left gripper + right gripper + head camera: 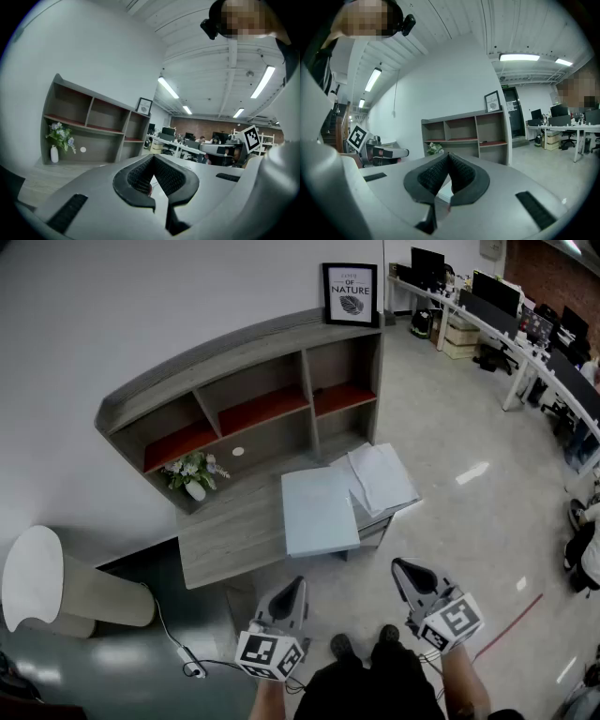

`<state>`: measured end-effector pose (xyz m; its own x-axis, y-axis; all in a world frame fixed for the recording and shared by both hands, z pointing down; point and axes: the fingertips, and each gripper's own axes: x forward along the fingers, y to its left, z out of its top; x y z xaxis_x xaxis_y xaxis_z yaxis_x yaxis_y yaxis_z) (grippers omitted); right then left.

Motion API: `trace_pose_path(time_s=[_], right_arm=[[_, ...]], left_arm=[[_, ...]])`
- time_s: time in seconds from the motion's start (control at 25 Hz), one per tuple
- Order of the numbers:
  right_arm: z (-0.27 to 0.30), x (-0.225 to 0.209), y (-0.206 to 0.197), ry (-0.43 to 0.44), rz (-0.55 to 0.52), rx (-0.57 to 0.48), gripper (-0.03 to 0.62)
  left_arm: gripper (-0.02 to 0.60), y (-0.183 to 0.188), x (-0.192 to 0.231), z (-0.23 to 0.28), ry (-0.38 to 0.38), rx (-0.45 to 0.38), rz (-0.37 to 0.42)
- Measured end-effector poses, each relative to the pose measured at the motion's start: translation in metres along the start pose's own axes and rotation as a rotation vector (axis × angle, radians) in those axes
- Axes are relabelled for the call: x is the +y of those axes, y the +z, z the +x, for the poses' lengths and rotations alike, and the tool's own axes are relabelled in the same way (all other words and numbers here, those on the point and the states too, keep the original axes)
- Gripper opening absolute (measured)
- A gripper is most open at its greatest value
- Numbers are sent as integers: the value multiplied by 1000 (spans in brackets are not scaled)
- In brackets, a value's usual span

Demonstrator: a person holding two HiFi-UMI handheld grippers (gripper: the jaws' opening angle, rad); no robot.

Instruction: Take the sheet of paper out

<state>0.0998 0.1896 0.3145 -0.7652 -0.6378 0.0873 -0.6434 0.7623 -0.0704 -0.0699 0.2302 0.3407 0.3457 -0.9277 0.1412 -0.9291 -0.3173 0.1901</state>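
Note:
White sheets of paper [382, 476] lie on the right end of the grey desk [225, 531], beside a pale blue flat folder [319, 512]. Both grippers hang low in the head view, short of the desk and apart from the paper. My left gripper [299, 584] points at the folder's near edge with its jaws shut and empty. My right gripper [400, 567] is also shut and empty, below the sheets. The left gripper view shows its gripper [153, 157] with the pads pressed together. The right gripper [449, 154] looks the same in its own view. No paper appears in either gripper view.
A grey shelf unit [253, 399] with red-lined compartments backs the desk and carries a framed print [351, 293]. A white vase of flowers [194, 476] stands on the desk at left. A white round seat [37, 577] and a floor cable [187, 662] lie left. Office desks [525, 324] stand far right.

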Motion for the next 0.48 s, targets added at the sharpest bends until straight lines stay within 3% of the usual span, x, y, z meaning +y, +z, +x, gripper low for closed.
trace_pose_path(time_s=[0.48], right_arm=[[-5,8,-8,-1,64,-9,12]], left_arm=[[12,-3,-10,-2,-24,2,16]])
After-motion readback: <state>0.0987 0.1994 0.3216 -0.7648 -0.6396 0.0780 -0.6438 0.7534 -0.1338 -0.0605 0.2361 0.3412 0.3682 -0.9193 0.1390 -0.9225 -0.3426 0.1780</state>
